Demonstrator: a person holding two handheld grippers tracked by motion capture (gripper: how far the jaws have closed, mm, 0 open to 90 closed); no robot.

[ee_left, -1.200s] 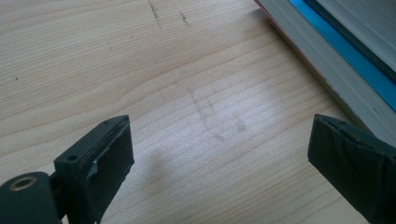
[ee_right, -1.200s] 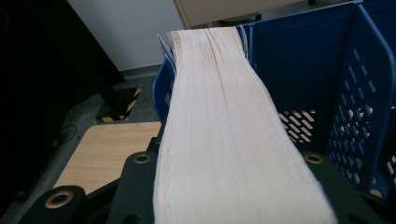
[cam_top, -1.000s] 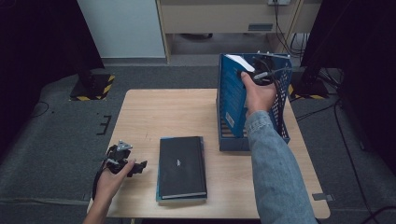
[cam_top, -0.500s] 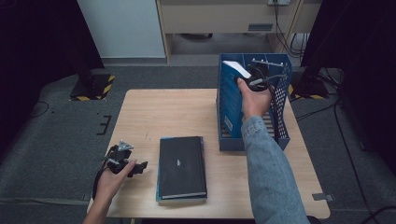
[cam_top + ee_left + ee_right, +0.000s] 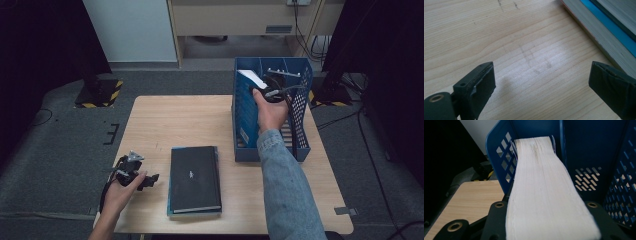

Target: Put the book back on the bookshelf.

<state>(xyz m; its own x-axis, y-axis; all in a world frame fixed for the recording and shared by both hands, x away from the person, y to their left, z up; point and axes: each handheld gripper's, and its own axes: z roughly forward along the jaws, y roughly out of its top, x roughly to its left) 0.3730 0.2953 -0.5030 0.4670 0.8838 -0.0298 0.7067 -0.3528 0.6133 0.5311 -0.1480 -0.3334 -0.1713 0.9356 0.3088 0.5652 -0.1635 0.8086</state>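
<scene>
Gripping a book [image 5: 546, 195] inside the blue file rack [image 5: 300, 107], the right gripper [image 5: 272, 90] has fingers clamped, while the left gripper's [image 5: 541, 85] fingers stand apart over the counter [image 5: 170, 125].

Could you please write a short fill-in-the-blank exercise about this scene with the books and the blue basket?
1. The right gripper is shut on a thick book with cream page edges, held inside the ____ perforated plastic basket.
2. The left gripper has its jaws ____ above the light wooden table.
3. The black hardcover book lies ____ on the table.

Missing words: blue; open; flat
</scene>
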